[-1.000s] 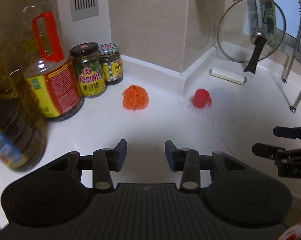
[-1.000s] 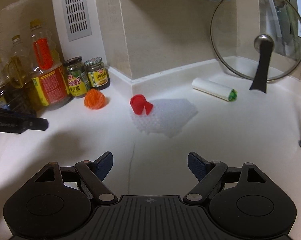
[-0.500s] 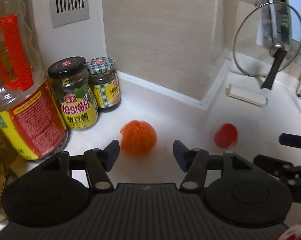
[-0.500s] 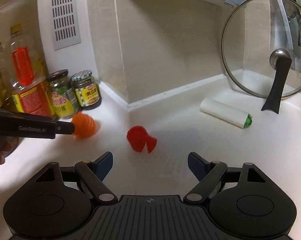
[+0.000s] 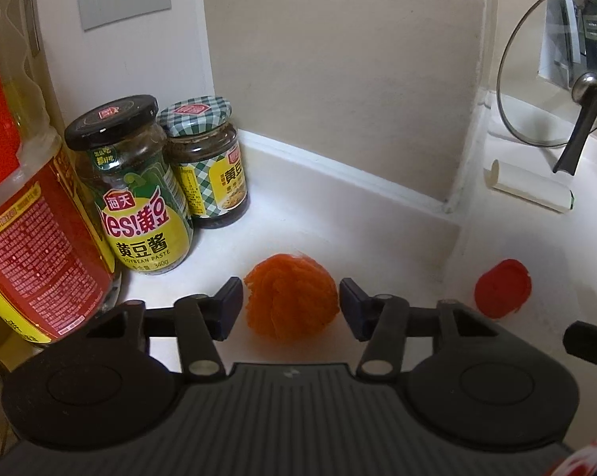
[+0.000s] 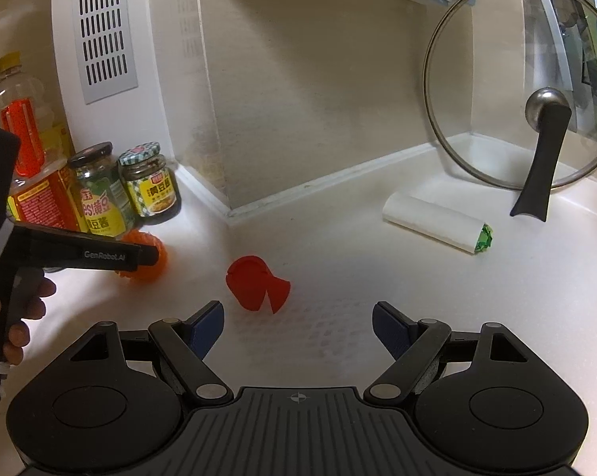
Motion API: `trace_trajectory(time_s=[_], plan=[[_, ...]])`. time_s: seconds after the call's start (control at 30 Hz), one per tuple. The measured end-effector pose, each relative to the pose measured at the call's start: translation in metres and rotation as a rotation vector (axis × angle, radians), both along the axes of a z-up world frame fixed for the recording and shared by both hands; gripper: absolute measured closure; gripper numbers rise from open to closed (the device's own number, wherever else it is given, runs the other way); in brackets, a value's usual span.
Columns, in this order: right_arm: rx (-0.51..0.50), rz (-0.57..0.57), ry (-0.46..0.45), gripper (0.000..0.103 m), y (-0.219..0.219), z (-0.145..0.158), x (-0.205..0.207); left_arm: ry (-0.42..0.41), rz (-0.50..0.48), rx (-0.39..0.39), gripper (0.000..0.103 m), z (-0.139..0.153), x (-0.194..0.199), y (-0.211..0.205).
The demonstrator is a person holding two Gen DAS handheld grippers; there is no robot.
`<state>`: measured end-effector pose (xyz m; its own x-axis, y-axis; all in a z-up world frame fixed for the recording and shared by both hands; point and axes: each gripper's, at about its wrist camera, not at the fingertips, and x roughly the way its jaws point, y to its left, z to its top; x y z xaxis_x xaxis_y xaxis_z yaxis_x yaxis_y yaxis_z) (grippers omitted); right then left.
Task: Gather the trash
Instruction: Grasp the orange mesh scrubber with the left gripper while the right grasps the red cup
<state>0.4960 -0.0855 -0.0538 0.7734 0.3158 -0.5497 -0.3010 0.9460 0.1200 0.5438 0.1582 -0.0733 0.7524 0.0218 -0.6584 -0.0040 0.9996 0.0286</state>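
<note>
An orange mesh ball [image 5: 290, 297] lies on the white counter [image 5: 338, 214], right between the fingers of my left gripper [image 5: 290, 303]. Its jaws are closing, and the pads stand at the ball's sides with barely a gap. In the right wrist view that gripper [image 6: 150, 256] reaches in from the left, half covering the ball [image 6: 152, 273]. A red plastic cap [image 6: 255, 283] lies on its side on a clear mesh sheet [image 6: 322, 333]. My right gripper [image 6: 298, 325] stands open just short of the cap, nothing between its fingers. The cap [image 5: 502, 293] also shows in the left wrist view.
Two sauce jars [image 5: 140, 194] and a big oil bottle [image 5: 29, 238] crowd the left corner behind the ball. A glass pot lid [image 6: 520, 107] leans at the back right, with a white roll [image 6: 433, 222] lying in front of it. A wall corner [image 6: 223, 206] juts out.
My left gripper moved forward and down until the orange ball sat between its fingers; the jaws widened, then narrowed. The right gripper edged closer to the red cap.
</note>
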Motion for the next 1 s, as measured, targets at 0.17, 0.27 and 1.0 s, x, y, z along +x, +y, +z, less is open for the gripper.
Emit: trace_trajectory(time_s=[0.17, 0.27, 1.0], plan=[[-0.006, 0.023, -0.016, 0.02, 0.006, 0.001, 0.002, -0.015, -0.026, 0.001, 0.073, 0.002, -0.001, -0.001], [-0.019, 0.046, -0.038, 0.02, 0.013, 0.004, 0.002, -0.041, -0.038, -0.001, 0.076, 0.007, -0.007, 0.0], [-0.189, 0.143, -0.089, 0.053, 0.06, -0.018, 0.027, -0.034, -0.024, -0.032, 0.076, 0.024, -0.04, 0.022]])
